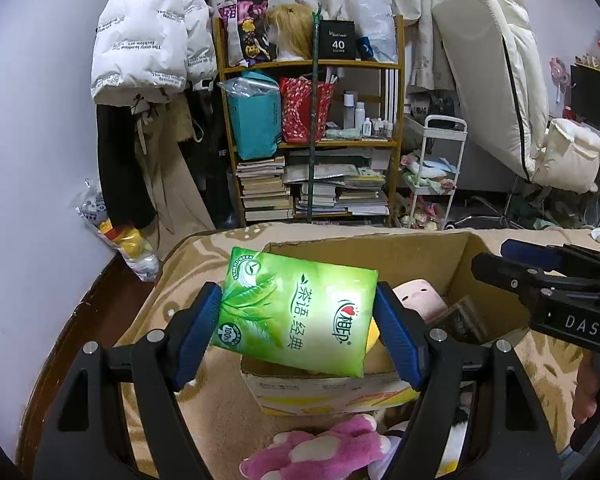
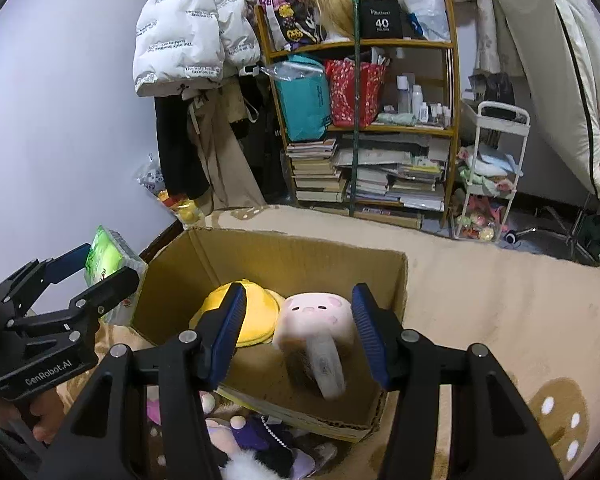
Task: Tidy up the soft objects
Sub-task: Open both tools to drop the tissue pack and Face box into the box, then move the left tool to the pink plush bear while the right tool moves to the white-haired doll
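up close, the left gripper [image 1: 298, 324] has its jaws pressed against both short ends of a green tissue pack [image 1: 296, 312], holding it tilted in the air above the near left corner of an open cardboard box [image 2: 284, 252]. the box sits on a beige blanket [image 2: 480, 300] with a brown pattern. inside the box lie a yellow plush [image 2: 256, 316] on the left and a pink plush [image 2: 320, 312] beside it, touching. the right gripper [image 2: 298, 336] hangs over the box with its jaws spread wide and nothing between them; the pink plush shows below the gap. in front of the box, on the blanket, lies a pink furry toy [image 1: 324, 448] next to more soft toys. behind stand a wooden shelf [image 1: 312, 144] stacked with books and bags, and a white puffer jacket [image 1: 148, 36] hanging on the wall.
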A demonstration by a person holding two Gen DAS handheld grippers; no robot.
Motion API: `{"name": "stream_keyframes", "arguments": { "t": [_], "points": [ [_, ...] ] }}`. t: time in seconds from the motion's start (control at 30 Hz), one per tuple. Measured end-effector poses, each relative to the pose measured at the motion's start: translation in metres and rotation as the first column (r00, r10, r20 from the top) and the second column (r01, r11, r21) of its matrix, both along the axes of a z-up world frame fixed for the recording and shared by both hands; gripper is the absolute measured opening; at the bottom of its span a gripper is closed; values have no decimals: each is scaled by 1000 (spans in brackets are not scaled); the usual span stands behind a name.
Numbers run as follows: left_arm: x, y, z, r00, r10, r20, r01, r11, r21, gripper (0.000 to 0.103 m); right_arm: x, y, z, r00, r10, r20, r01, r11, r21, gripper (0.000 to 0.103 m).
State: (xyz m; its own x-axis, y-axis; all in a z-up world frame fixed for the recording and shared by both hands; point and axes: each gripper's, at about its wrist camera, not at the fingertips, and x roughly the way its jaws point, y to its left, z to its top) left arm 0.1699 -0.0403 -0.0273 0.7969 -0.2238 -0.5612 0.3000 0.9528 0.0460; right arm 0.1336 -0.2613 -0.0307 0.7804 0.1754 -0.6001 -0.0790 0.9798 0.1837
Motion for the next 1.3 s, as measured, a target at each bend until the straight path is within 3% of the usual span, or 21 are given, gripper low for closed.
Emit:
{"name": "stream_keyframes", "arguments": {
  "t": [0.3, 0.43, 0.57, 0.93, 1.07, 1.3],
  "points": [
    [4, -9, -14, 999, -34, -27, 35, 999, 34, 77, 7, 3, -12, 999, 16, -43, -16, 1000, -7, 58],
    [6, -6, -16, 998, -39, -55, 40, 999, 13, 78, 7, 6, -16, 998, 25, -61, -25, 1000, -7, 58],
    [6, -4, -15, 999, -22, -44, 23, 1000, 7, 89, 7, 8, -19, 997, 35, -74, -35, 999, -2, 58],
    [-11, 5, 3, 1000, 15, -21, -14, 999, 43, 94, -9, 3, -9, 998, 3, -63, -3, 1000, 3, 75],
    [-23, 11, 12, 1000, 30, -10, -29, 998, 49, 98, -22, 1, -1, 999, -17, -50, 17, 1000, 11, 88],
    [-45, 23, 21, 999, 43, -21, -42, 998, 52, 98, -43, 2, 9, 999, -20, -45, 21, 1000, 5, 89]
  ]
}}
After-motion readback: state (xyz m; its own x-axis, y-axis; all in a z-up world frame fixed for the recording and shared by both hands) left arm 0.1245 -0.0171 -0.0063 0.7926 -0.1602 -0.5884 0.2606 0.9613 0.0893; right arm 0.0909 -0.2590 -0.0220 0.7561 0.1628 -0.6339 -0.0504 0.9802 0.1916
